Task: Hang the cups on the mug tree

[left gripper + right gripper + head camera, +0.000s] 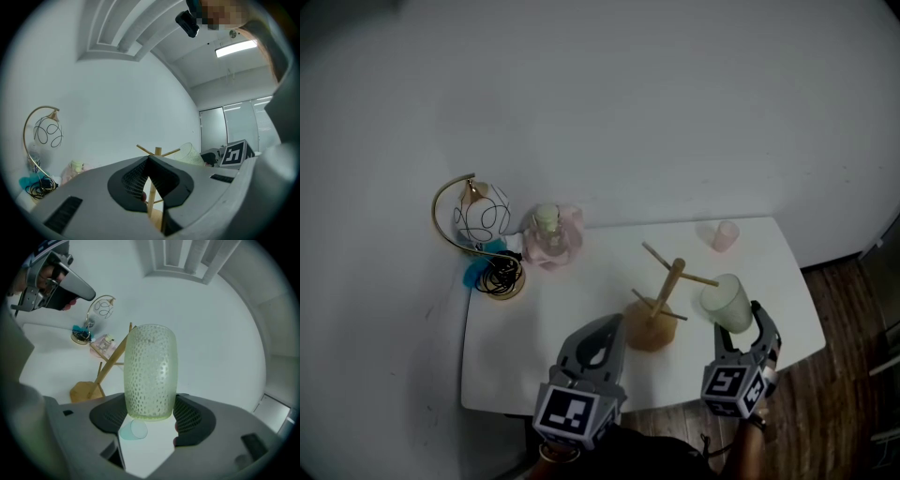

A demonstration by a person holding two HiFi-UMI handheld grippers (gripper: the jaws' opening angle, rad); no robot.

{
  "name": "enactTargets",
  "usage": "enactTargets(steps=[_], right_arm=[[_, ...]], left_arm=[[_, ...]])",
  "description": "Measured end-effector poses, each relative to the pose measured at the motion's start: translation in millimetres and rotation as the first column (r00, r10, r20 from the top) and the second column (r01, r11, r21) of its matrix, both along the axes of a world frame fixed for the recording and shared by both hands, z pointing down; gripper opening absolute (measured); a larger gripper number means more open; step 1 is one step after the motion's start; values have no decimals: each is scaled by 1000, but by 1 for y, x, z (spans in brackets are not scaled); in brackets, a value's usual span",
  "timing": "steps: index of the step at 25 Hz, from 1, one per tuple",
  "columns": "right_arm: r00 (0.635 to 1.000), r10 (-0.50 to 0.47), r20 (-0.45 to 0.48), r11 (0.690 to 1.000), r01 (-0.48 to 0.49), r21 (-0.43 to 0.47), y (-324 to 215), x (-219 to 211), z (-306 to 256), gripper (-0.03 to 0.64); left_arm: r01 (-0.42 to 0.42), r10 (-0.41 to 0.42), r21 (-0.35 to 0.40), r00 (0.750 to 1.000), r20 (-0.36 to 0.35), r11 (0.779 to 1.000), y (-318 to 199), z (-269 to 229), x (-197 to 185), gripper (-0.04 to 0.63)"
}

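The pale-green dimpled cup (150,366), probably brittle and slick, is clamped across its wall by the right gripper (151,414), three o'clock of the wooden mug tree (661,302); the left gripper (149,161) is closed, empty.

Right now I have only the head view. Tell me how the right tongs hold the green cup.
Observer: In the right gripper view both pads press the sides of the green cup near one end; the rest juts ahead of the right tongs.
Operator: Report what's under them.
Observer: A small pale cup rests on the white table below the gap.
Operator: Now the left tongs.
Observer: Left gripper view: left tongs shut on nothing, mug tree post straight beyond.
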State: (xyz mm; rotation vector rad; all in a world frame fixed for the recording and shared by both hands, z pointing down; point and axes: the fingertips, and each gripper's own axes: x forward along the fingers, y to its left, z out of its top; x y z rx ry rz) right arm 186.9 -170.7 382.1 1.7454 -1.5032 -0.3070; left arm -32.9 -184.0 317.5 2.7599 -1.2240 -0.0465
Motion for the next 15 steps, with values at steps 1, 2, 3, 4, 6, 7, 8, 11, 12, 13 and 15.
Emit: enactTargets(steps=[1, 2, 3, 4, 6, 7, 8, 11, 12, 13, 15], right_arm=[[1000, -3, -13, 1000, 2, -7, -1, -1, 0, 305], [1000, -6, -24, 1000, 5, -12, -3, -2, -1, 305], [999, -10, -35, 1000, 9, -16, -4, -3, -2, 305], [999, -13, -47, 1000, 12, -21, -5, -4, -2, 305], [997, -20, -68, 999, 18, -27, -7, -6, -3, 305], [997, -23, -75, 999, 21, -27, -8, -7, -3, 305], [996, -26, -80, 999, 24, -24, -9, -7, -3, 305], [995, -33, -91, 999, 30, -34, -11, -10, -5, 305], [995, -36, -96, 999, 32, -39, -11, -11, -6, 305], [994, -38, -102, 999, 33, -41, -12, -12, -7, 305], [992, -40, -119, 999, 36, -40, -13, -13, -8, 305]], left_arm=[[0, 0, -1, 1000, -1, 1000, -1, 1, 0, 0], [1, -1, -2, 1000, -1, 1000, -2, 1, -1, 0], [1, -1, -3, 1000, -1, 1000, -3, 2, -1, 0], [1, -1, -4, 1000, -1, 1000, -4, 2, -1, 0], [0, 0, -6, 1000, -2, 1000, -5, 3, -1, 0], [0, 0, -7, 1000, -2, 1000, -6, 4, -1, 0], [-1, 1, -7, 1000, -2, 1000, -6, 4, -1, 0], [-1, 1, -5, 1000, -3, 1000, -7, 4, -2, 0], [0, 0, -6, 1000, -4, 1000, -7, 4, -2, 0], [0, 0, -6, 1000, -3, 1000, -7, 4, -3, 0], [2, -2, -6, 1000, -3, 1000, -8, 4, -5, 0]])
